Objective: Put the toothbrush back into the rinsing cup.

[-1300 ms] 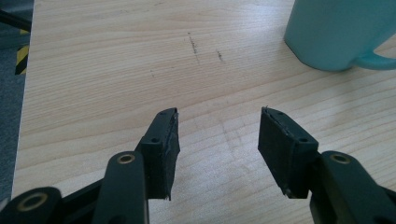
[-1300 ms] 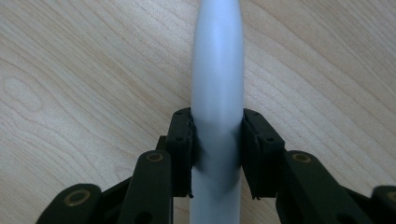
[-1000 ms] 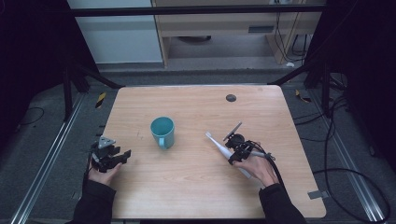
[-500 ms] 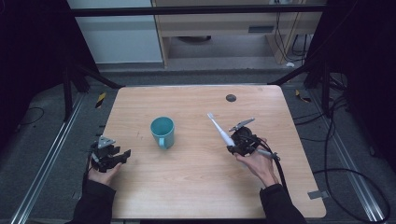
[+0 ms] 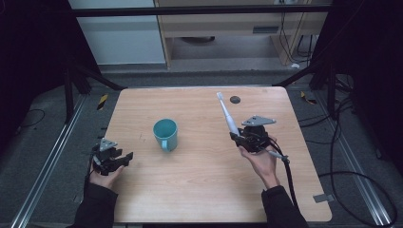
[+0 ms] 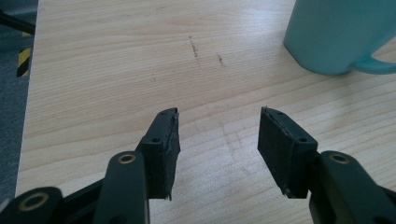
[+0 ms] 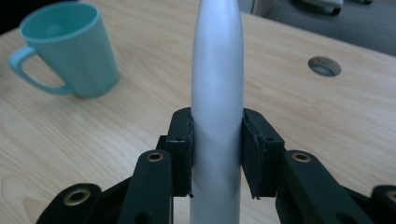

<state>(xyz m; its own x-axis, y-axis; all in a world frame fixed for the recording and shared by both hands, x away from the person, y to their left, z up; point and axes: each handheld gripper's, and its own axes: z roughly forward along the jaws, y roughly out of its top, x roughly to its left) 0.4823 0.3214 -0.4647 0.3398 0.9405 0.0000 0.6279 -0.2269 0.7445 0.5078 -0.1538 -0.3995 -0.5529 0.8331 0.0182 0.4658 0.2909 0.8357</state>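
The right gripper (image 5: 237, 137) clamped the white toothbrush (image 5: 227, 115) by its handle, brush end raised off the table, likely for a drop into the teal mug (image 5: 165, 134) well to its left. The left gripper (image 5: 119, 159) rested wide and empty near the table (image 5: 199, 199) edge.

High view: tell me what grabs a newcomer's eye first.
The white electric toothbrush stands out, clamped by its handle in the right tongs right of centre, its head pointing toward the table's far edge. Next comes the teal mug standing upright mid-table. The left tongs sit open at the near left of the wooden table.
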